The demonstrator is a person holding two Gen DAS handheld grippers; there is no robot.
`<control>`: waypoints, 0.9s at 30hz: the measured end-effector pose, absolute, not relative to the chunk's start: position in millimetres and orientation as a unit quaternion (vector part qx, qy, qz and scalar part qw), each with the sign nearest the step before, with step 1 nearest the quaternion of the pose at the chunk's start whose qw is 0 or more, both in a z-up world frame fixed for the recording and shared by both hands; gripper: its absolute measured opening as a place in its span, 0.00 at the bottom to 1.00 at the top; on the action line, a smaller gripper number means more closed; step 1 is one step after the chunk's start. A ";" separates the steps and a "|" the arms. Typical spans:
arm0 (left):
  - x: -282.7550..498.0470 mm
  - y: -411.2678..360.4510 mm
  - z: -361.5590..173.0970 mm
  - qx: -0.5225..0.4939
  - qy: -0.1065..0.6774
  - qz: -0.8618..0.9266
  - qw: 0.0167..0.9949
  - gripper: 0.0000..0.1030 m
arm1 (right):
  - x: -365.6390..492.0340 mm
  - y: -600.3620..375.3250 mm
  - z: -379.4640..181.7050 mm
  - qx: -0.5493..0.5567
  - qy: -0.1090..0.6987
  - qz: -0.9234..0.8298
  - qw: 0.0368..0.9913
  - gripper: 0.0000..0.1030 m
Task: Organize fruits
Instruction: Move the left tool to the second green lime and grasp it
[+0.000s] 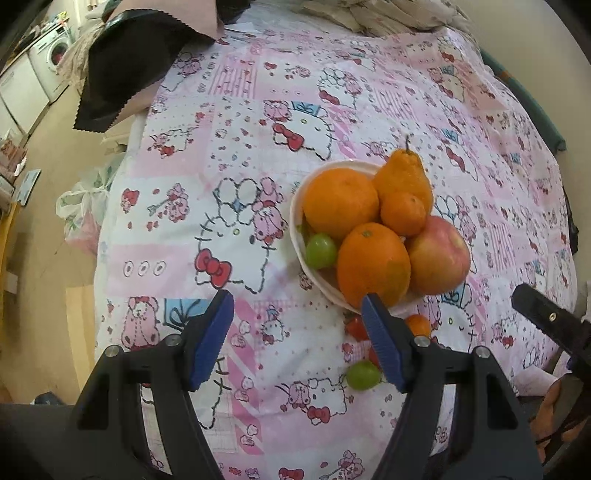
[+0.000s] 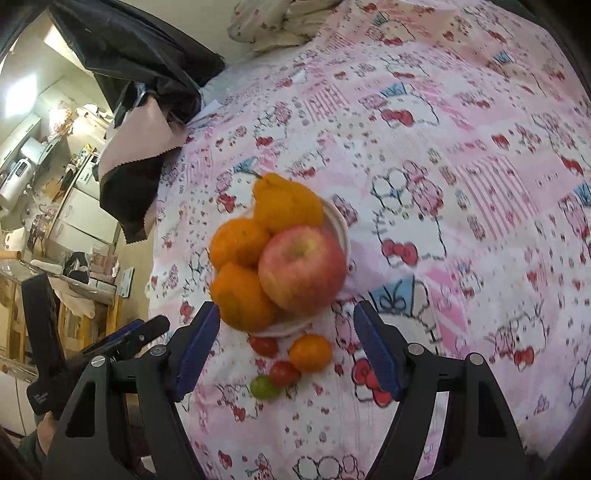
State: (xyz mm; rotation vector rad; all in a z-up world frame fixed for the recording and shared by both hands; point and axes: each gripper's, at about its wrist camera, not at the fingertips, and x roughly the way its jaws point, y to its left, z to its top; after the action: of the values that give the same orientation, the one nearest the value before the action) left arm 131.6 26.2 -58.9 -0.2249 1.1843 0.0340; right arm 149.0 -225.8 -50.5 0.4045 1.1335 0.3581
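A white bowl on the bed holds two oranges, a small mandarin, an orange pear-shaped fruit, a red apple and a green grape. The bowl and apple also show in the right wrist view. Loose on the sheet lie a small mandarin, two cherry tomatoes and a green grape. My left gripper is open and empty, just short of the bowl. My right gripper is open and empty, above the loose fruit.
The bed carries a pink cartoon-cat sheet. A black and pink cloth hangs at the far left corner. Crumpled bedding lies at the far end. Floor and kitchen appliances are to the left.
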 end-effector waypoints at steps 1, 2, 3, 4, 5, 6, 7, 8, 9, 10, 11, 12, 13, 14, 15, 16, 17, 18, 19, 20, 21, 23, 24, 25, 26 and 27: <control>130.9 24.2 -59.5 -0.104 0.558 0.013 0.823 0.67 | 146.6 -228.8 -53.8 0.194 0.534 0.164 0.806 0.75; 130.2 21.6 -60.2 -0.101 0.558 0.010 0.823 0.67 | 145.1 -230.6 -56.0 0.196 0.537 0.162 0.804 0.75; 129.0 19.1 -61.0 -0.098 0.559 0.008 0.823 0.67 | 142.7 -234.3 -60.5 0.201 0.542 0.157 0.800 0.75; 127.5 16.7 -62.1 -0.096 0.560 0.004 0.823 0.67 | 141.2 -237.2 -64.1 0.206 0.547 0.154 0.797 0.75; 126.6 14.7 -63.4 -0.094 0.561 0.002 0.822 0.67 | 140.5 -239.7 -68.3 0.210 0.552 0.151 0.793 0.75; 125.4 12.4 -65.1 -0.091 0.564 -0.001 0.821 0.67 | 140.2 -241.8 -71.6 0.213 0.557 0.148 0.789 0.75; 124.1 9.3 -67.9 -0.089 0.568 -0.005 0.818 0.67 | 140.0 -243.4 -74.3 0.215 0.562 0.145 0.786 0.75; 123.4 7.3 -70.3 -0.088 0.571 -0.009 0.816 0.67 | 139.2 -245.6 -77.6 0.218 0.566 0.141 0.782 0.75; 123.2 5.5 -72.1 -0.087 0.574 -0.012 0.814 0.67 | 138.9 -247.8 -81.5 0.222 0.571 0.138 0.778 0.75; 123.2 3.1 -74.3 -0.085 0.579 -0.016 0.811 0.67 | 138.6 -249.2 -84.2 0.225 0.575 0.136 0.775 0.75; 123.8 1.4 -76.1 -0.084 0.584 -0.020 0.807 0.67 | 138.3 -250.0 -87.6 0.230 0.580 0.134 0.770 0.75; 123.8 0.6 -76.3 -0.083 0.586 -0.021 0.806 0.67 | 138.0 -250.3 -92.0 0.236 0.586 0.136 0.763 0.75; 124.2 0.9 -76.5 -0.083 0.586 -0.019 0.806 0.67 | 137.7 -250.1 -94.6 0.238 0.590 0.136 0.760 0.75; 124.6 0.9 -76.6 -0.082 0.586 -0.018 0.806 0.67 | 138.0 -249.7 -97.8 0.238 0.595 0.135 0.756 0.75; 125.0 1.3 -77.3 -0.083 0.587 -0.016 0.806 0.67 | 138.2 -249.4 -99.8 0.238 0.598 0.133 0.754 0.75; 125.6 1.6 -79.0 -0.084 0.589 -0.015 0.803 0.67 | 138.9 -249.3 -101.7 0.239 0.600 0.132 0.752 0.75; 126.2 1.9 -80.9 -0.086 0.592 -0.015 0.801 0.67 | 139.6 -249.6 -103.4 0.242 0.603 0.129 0.749 0.75; 126.6 1.6 -83.0 -0.087 0.595 -0.015 0.799 0.66 | 140.6 -250.6 -105.2 0.247 0.604 0.126 0.747 0.75; 126.7 1.1 -85.4 -0.087 0.598 -0.016 0.797 0.67 | 141.4 -251.1 -106.1 0.251 0.605 0.123 0.745 0.75; 126.4 0.0 -87.7 -0.084 0.600 -0.018 0.796 0.67 | 142.4 -252.1 -107.7 0.256 0.607 0.120 0.743 0.75; 126.2 -1.4 -89.3 -0.081 0.601 -0.019 0.795 0.67 | 143.5 -253.2 -109.4 0.260 0.608 0.116 0.741 0.75; 125.4 -5.4 -94.9 -0.071 0.606 -0.023 0.792 0.67 | 145.4 -254.3 -111.9 0.267 0.611 0.111 0.737 0.75; 125.1 -7.8 -98.8 -0.066 0.611 -0.026 0.789 0.67 | 146.3 -254.7 -113.3 0.271 0.613 0.109 0.735 0.75; 125.0 -11.4 -104.6 -0.061 0.620 -0.030 0.782 0.67 | 147.1 -254.7 -114.3 0.272 0.613 0.108 0.733 0.75; 124.8 -15.9 -111.5 -0.056 0.630 -0.036 0.774 0.67 | 148.2 -254.7 -115.2 0.274 0.614 0.106 0.732 0.75; 123.9 -19.2 -116.0 -0.055 0.636 -0.041 0.769 0.66 | 149.1 -255.0 -116.2 0.275 0.615 0.105 0.731 0.75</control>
State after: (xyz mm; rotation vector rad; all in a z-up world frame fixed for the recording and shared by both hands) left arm 123.9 -19.2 -116.0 -0.1197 1.3792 -0.0882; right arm 149.2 -255.0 -116.2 0.6060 1.3536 0.2317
